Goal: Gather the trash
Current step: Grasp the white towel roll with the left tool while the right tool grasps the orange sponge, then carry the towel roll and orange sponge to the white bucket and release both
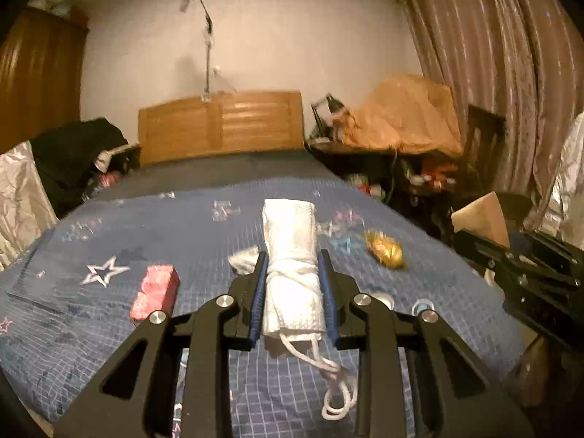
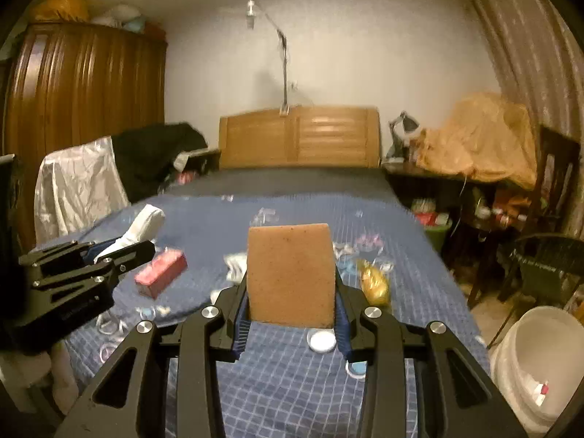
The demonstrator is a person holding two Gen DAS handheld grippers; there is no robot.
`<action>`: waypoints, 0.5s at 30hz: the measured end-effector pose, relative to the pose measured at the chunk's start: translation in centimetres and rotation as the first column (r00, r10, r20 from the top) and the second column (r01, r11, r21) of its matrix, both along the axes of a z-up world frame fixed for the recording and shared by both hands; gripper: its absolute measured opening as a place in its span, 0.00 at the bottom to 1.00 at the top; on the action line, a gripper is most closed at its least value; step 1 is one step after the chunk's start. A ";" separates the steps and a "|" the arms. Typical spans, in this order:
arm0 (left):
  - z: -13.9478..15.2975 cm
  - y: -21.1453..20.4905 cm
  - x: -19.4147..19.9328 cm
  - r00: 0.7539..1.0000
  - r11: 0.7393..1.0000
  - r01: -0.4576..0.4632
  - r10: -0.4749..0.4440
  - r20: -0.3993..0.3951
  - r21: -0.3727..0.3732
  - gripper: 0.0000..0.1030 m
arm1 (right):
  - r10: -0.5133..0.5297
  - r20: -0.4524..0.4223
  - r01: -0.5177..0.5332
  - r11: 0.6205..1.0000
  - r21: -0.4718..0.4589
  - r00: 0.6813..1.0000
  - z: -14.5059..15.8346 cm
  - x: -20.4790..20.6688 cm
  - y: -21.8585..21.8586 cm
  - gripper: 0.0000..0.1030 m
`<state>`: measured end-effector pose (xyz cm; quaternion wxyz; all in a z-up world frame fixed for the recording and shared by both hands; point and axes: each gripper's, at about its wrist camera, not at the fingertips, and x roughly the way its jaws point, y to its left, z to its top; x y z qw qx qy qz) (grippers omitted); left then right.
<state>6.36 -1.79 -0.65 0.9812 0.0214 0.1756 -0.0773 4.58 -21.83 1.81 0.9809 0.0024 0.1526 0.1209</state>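
**Both grippers loaded above the bed; several small items unidentifiable**

Left gripper (image 1: 294,266): its fingers (image 1: 260,292) pinch a rolled white cloth bundle (image 1: 290,255), tied round its middle. The roll stands up past the fingertips, and a looped white cord (image 1: 337,387) hangs from its lower end. The bundle is held clear above the bed (image 1: 146,328).

Right gripper (image 2: 292,292): its fingers (image 2: 241,314) pinch a flat brown sponge-like pad (image 2: 291,273) by its lower edge, upright, over the bed. The pad blocks the view of the bed directly behind it.

On the bed's blue checked cover, taking the pink box (image 1: 155,294) as landmark: a crumpled white scrap (image 1: 244,260) lies to its right, partly hidden by the left gripper's finger. Further right is a gold foil wrapper (image 1: 385,250), blurred. Nearer the cameras than the box lie a white round lid (image 2: 321,340) and a blue item (image 2: 356,368), both partly covered by the right gripper. Clear, ring-shaped pieces (image 2: 107,323) nearby cannot be identified.

Beyond the box stands the wooden headboard (image 1: 221,126). Off the bed's right side, at the frame edge, a white bucket (image 2: 540,357) is cut off; its contents are unclear.
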 end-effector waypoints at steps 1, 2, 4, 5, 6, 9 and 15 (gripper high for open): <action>0.2 -0.1 -0.2 1.000 1.000 -0.008 0.008 0.016 -0.001 0.25 | -0.005 0.012 0.005 1.000 0.000 1.000 0.2 -0.3 0.1 0.37; 0.5 -0.3 -0.5 0.999 1.000 -0.017 0.017 0.039 0.002 0.25 | -0.008 0.024 0.008 1.000 -0.001 1.000 0.3 -0.6 0.2 0.37; 0.8 -0.6 -1.2 0.998 1.000 -0.021 0.022 0.063 -0.004 0.25 | -0.013 0.034 0.013 1.000 0.000 0.999 0.4 -1.0 0.3 0.37; 1.0 -0.7 -1.2 0.997 1.000 -0.028 0.028 0.078 -0.004 0.25 | -0.013 0.033 0.013 1.000 0.002 0.999 0.4 -1.2 0.3 0.37; 1.1 -0.6 -1.4 0.996 1.000 -0.029 0.029 0.086 -0.004 0.25 | -0.013 0.033 0.013 1.000 0.003 0.999 0.4 -1.5 0.3 0.37; 1.2 -0.5 -1.6 0.996 0.999 -0.031 0.031 0.089 -0.010 0.25 | -0.021 0.043 0.021 1.000 0.002 0.999 0.3 -1.6 0.4 0.37; 0.8 -0.2 -1.6 0.995 0.999 -0.028 0.029 0.093 -0.015 0.25 | -0.044 0.085 0.043 0.999 0.012 0.995 0.0 -1.6 0.7 0.37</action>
